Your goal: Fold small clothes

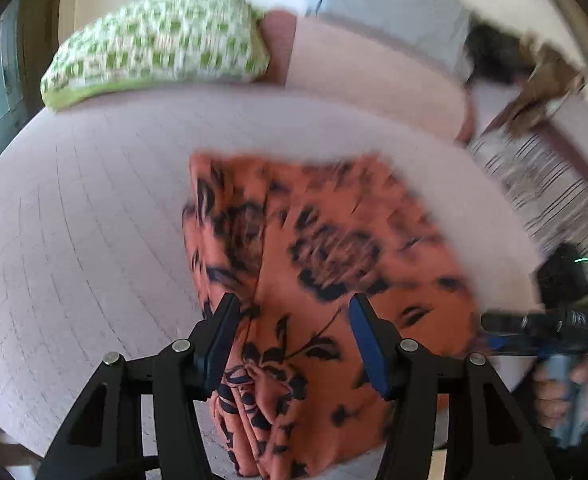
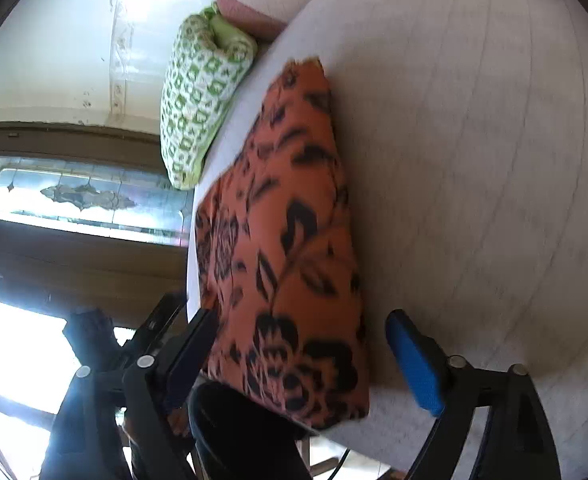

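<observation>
One green pillow lies beyond the orange garment.

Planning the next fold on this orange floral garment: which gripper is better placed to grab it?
Left, probably. The left gripper hangs with open jaws right over the bunched near edge of the orange floral garment. The right gripper is open too, but approaches tilted from the side.

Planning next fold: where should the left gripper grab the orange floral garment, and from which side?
Judging by its pose, take the bunched near edge of the orange floral garment, where layers gather and droop over the bed edge. The open left gripper already straddles it, so close in from the near side. The far part lies flat, offering less to pinch.
</observation>
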The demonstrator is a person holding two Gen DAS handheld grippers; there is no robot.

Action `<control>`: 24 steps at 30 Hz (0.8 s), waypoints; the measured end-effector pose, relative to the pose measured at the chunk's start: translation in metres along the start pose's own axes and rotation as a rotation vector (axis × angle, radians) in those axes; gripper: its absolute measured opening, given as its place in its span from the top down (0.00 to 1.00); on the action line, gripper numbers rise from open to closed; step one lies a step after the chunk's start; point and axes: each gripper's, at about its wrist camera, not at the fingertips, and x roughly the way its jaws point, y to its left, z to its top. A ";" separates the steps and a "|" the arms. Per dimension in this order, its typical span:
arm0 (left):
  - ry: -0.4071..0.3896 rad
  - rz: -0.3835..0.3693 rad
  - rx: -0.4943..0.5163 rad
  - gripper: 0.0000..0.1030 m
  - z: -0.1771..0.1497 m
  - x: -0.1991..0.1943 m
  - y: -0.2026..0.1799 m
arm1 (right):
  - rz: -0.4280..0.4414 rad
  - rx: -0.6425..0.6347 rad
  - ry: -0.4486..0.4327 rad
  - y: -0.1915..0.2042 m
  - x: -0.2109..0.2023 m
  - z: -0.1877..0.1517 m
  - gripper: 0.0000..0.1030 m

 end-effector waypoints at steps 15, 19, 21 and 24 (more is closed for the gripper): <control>-0.053 -0.150 -0.248 0.36 0.033 -0.008 0.065 | -0.181 -0.189 -0.220 0.070 -0.026 0.018 0.17; -0.003 -0.187 -0.313 0.48 0.077 0.030 0.085 | -0.177 -0.325 -0.144 0.104 0.003 0.024 0.17; 0.072 -0.117 -0.359 0.88 0.095 0.060 0.100 | -0.181 -0.359 -0.098 0.094 0.005 0.015 0.17; 0.121 -0.154 -0.466 0.81 0.091 0.083 0.119 | -0.219 -0.391 -0.061 0.083 0.016 0.003 0.17</control>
